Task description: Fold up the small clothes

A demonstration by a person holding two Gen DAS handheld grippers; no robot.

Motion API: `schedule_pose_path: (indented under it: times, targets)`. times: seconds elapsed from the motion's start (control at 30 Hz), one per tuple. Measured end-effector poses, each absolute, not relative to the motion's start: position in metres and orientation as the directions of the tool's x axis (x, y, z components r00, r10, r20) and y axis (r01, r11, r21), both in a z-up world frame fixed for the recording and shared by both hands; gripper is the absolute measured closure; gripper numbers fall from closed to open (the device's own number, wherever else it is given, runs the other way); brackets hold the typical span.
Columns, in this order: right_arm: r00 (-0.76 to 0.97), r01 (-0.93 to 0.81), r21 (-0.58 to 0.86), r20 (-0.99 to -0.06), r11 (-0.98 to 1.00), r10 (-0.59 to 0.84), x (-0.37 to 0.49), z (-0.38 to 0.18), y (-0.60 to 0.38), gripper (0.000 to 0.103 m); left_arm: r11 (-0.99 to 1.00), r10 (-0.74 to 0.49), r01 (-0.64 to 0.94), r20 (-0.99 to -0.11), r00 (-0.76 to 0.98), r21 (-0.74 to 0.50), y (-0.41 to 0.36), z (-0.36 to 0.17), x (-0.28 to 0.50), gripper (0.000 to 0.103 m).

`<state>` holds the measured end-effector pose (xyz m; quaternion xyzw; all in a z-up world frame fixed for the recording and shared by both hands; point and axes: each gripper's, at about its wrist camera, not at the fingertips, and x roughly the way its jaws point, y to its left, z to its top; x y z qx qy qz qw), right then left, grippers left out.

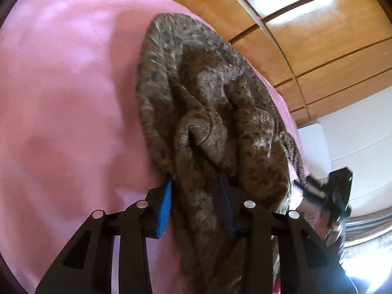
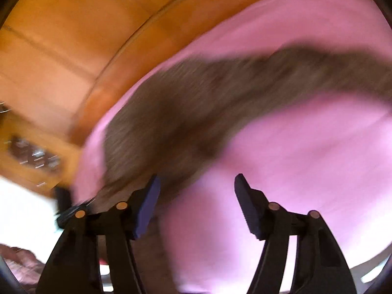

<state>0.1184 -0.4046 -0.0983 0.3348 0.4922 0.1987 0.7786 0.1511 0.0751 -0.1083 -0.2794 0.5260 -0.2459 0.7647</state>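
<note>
The brown spotted garment (image 1: 210, 112) lies bunched in soft folds on the pink bedsheet (image 1: 68, 103), close to the sheet's edge, with the wooden wardrobe (image 1: 318, 36) beyond it. Its near end runs down between the two fingers of my left gripper (image 1: 196, 203); the blue pad (image 1: 164, 208) sits against one side of the cloth and the darker pad against the other, so I am grasping that bunched end. From my right wrist the same garment (image 2: 196, 103) is a blurred brown band across the pink sheet (image 2: 306, 159), with the wardrobe (image 2: 61, 49) behind. My right gripper (image 2: 196, 203) stands released, its fingers well apart with only pink sheet between them; the cloth passes behind the left fingertip, and I cannot tell whether it touches it. In the left view my right gripper (image 1: 328, 196) shows, blurred, beside the garment's far edge.
</note>
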Motion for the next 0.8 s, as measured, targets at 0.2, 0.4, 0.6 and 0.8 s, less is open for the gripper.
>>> schedule_pose_path:
  times: [0.2, 0.4, 0.6, 0.8]
  targets:
    - [0.384, 0.052, 0.755, -0.619, 0.653, 0.685, 0.143, -0.125, -0.351, 0.099, 0.679, -0.702, 0.098, -0.605, 0.375, -0.728, 0.071, -0.101, 0.148, 0.093]
    - [0.513, 0.010, 0.669, -0.641, 0.743, 0.571, 0.117, -0.082, -0.386, 0.101, 0.700, -0.701, 0.229, -0.587, 0.405, -0.677, 0.082, -0.039, 0.140, 0.094]
    - [0.597, 0.169, 0.463, -0.750, 0.870, 0.283, 0.107, -0.065, -0.464, 0.101, 0.799, -0.594, 0.221, -0.680, 0.429, -0.559, 0.104, -0.009, 0.159, 0.094]
    - [0.533, 0.219, 0.277, -0.837, 0.936, 0.123, 0.119, -0.088, -0.474, 0.100, 0.855, -0.507, 0.110, -0.773, 0.380, -0.507, 0.123, -0.029, 0.160, 0.093]
